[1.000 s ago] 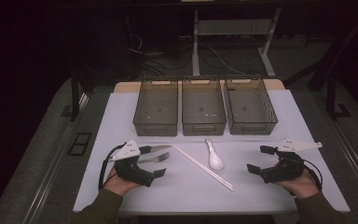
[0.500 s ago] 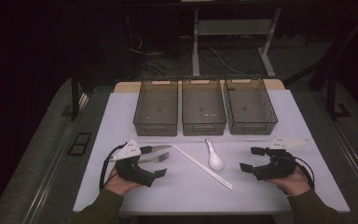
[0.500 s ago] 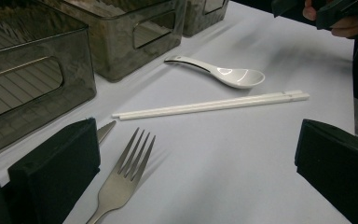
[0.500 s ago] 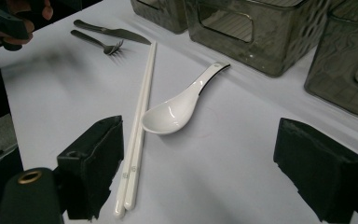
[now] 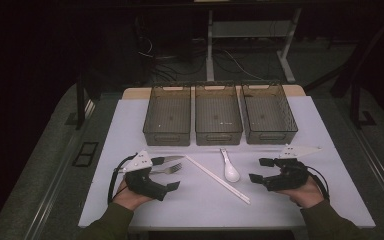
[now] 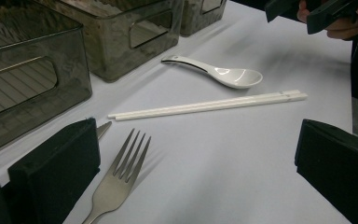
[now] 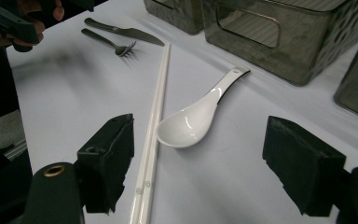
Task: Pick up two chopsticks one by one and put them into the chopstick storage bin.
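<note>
Right gripper [image 5: 261, 170] sits low over the white mat [image 5: 130, 125] with its jaws spread wide; they have just been closing a little, and nothing is pinched between them yet. In the right gripper view we see the white spoon [image 7: 196, 115] lying bowl-up between the two jaws, untouched by either pad, so we judge it to be the item being approached. In the high view the spoon [image 5: 228, 166] lies near the mat's centre, just in front of the middle bin [image 5: 218, 135], handle toward the bins. We read this level, low pose as an alignment step: the jaws bracket the bowl so that a short advance would put it between the pads.

Left gripper [image 5: 164, 172] rests at the mat's left, jaws wide and holding nothing. Its jaws flank the fork [image 6: 116, 178], with the knife [image 5: 168, 159] just behind (only the knife tip shows beside one jaw in the left gripper view).

We note the obstructions next. White chopsticks [image 7: 154, 121] lie diagonally, just beside the spoon bowl and touching or nearly touching it, and they pass close by one jaw of the right gripper. A careless closure could catch them along with the spoon. Left bin [image 5: 167, 135], middle bin and right bin [image 5: 270, 135], all empty, stand in a row behind the cutlery, clear of both grippers.
</note>
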### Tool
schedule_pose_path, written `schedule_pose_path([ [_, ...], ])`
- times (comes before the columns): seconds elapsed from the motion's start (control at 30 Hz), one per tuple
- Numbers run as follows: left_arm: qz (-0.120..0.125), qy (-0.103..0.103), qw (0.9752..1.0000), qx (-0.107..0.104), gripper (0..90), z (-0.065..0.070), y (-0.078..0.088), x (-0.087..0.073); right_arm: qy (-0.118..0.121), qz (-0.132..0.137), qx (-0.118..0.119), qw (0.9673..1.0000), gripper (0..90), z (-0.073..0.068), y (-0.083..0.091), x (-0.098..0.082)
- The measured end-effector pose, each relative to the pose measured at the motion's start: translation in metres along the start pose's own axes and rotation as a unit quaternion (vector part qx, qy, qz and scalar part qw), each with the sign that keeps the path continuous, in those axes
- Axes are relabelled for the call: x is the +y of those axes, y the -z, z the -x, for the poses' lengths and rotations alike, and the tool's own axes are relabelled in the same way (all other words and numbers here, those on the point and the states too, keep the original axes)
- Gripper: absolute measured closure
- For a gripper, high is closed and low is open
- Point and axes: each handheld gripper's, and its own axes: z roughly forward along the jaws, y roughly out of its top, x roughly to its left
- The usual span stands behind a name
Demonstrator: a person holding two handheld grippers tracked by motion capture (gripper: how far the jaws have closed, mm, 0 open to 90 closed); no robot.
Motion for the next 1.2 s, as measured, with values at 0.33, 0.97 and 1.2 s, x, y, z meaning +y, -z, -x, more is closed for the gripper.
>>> schedule_pose_path([
  [0.33, 0.002, 0.003, 1.0, -0.003, 0.0, 0.003, 0.0, 0.0, 0.003, 0.004, 0.008, 1.0, 27.9, -0.003, -0.009, 0.007],
  [0.97, -0.01, -0.008, 0.9999, -0.006, 0.0, 0.008, -0.004, 0.0, 0.025, -0.007, 0.031, 0.9992, 38.1, -0.014, -0.018, 0.013],
  [1.2, -0.009, -0.01, 0.9999, -0.006, 0.0, 0.007, -0.003, 0.0, 0.035, -0.023, 0.037, 0.9984, 48.0, -0.023, -0.021, 0.008],
])
